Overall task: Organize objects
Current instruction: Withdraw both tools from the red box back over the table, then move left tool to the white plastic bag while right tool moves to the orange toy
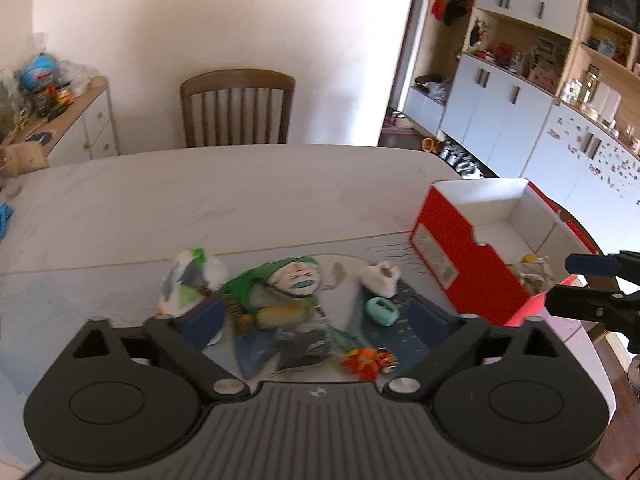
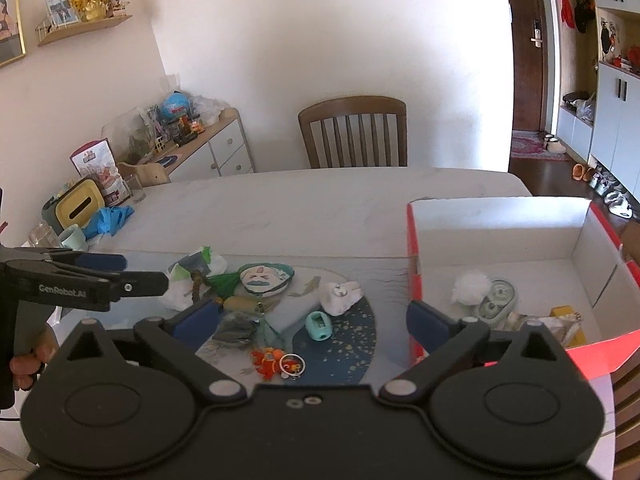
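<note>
Hovering over the counter [image 2: 320,208], left gripper [image 1: 320,316] and right gripper [image 2: 316,320] both stand with jaws wide apart, holding nothing; toys [image 2: 264,278] lie scattered on the mat [image 2: 352,332], left of the red box [image 2: 500,216]

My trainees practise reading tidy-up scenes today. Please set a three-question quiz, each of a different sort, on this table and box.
1. True or false: the red box already holds some items.
2. Which lies closest to the metal ring? A orange toy; B white pompom; C chair.
3. Fill in: the right gripper has its fingers ____.

Key: 1 true; 2 A; 3 open, nothing gripped.
</note>
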{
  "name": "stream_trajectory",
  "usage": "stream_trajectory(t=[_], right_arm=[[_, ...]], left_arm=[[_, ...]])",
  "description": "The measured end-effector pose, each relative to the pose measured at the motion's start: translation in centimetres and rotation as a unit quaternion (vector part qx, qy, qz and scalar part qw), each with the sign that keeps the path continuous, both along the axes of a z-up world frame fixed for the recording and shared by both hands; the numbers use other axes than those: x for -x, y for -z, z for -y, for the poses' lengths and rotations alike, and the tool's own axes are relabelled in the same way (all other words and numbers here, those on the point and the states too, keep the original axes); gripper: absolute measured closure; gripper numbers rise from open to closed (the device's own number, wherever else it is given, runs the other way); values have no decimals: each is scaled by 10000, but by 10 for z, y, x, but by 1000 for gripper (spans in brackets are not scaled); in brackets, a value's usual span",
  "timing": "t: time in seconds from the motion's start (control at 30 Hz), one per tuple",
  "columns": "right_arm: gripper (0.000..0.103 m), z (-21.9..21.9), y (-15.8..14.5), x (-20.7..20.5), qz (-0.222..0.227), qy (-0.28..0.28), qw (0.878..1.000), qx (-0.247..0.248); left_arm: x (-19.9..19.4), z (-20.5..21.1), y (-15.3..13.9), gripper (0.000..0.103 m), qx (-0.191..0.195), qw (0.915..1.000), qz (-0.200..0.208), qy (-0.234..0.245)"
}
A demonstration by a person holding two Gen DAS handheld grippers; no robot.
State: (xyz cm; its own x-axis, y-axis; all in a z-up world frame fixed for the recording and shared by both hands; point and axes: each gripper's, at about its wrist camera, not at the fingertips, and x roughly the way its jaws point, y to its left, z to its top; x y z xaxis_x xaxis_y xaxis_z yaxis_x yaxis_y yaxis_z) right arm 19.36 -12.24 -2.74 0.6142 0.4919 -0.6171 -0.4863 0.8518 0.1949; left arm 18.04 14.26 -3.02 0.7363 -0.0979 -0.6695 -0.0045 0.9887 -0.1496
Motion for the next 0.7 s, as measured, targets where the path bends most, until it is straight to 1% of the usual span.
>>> stream_trajectory(t=[0.27, 0.33, 0.43, 0.63, 0.7], right_arm=[[3, -28, 24, -3, -205, -166, 9994, 204], [3, -35, 31, -5, -252, -217, 9991, 276], [3, -46, 41, -8, -334, -286, 9984, 359], [4, -62, 61, -12, -476, -454, 9962, 565], [4, -67, 67, -13, -521, -508, 9954, 620]], left_arm=[[1, -35, 24, 0, 17, 9997, -43, -234], [-1, -43, 30, 0, -37, 9995, -48, -311], [-7, -52, 40, 0, -215, 9989, -158, -386], [-15, -76, 64, 0, -192, 9981, -357, -460], [-17, -81, 72, 0, -213, 9981, -346, -453]])
